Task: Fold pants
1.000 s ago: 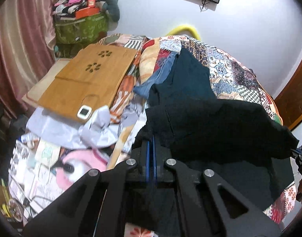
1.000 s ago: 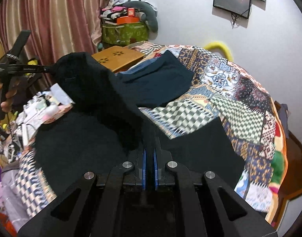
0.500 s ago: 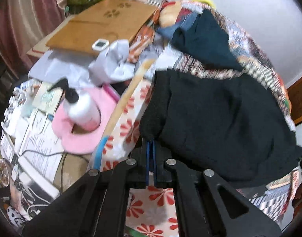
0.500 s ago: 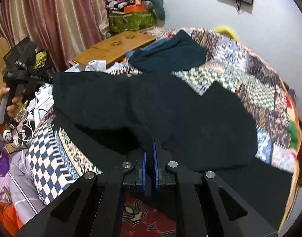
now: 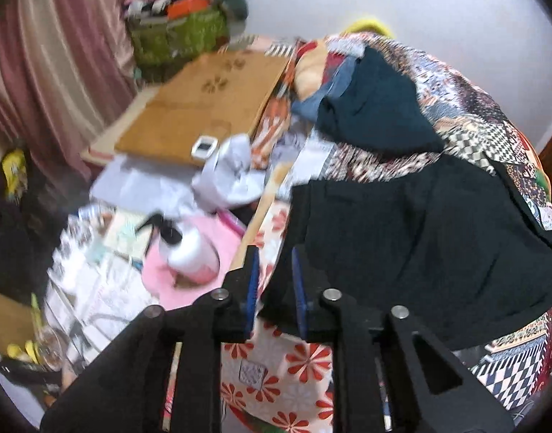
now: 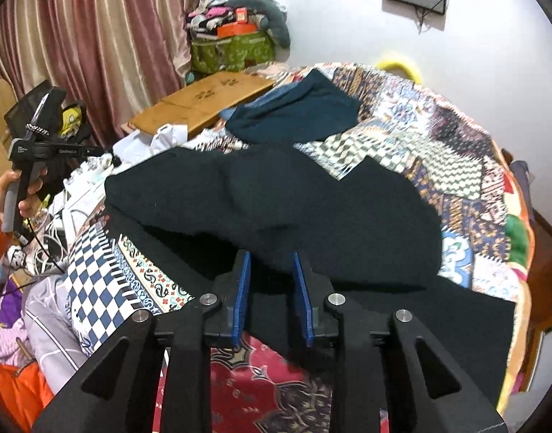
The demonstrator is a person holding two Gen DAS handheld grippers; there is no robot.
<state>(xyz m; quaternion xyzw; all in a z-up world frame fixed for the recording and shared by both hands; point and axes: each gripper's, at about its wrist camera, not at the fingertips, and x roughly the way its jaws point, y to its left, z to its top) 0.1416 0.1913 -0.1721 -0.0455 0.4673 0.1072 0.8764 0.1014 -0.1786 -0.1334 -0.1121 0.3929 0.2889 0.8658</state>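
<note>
The black pants lie folded over on the patchwork bedspread; they also show in the right wrist view. My left gripper is open, its blue pads on either side of the pants' near left corner, not clamping it. My right gripper is open, with the pants' near edge lying between its pads. The left gripper, held in a hand, also shows at the left of the right wrist view.
A dark teal garment lies further up the bed. A wooden lap desk, a white pump bottle on a pink mat, papers and cables crowd the left side. A curtain hangs behind.
Both grippers have lowered the lifted pants edge onto the bed and opened, letting go of the fabric. The pants now lie folded over.
</note>
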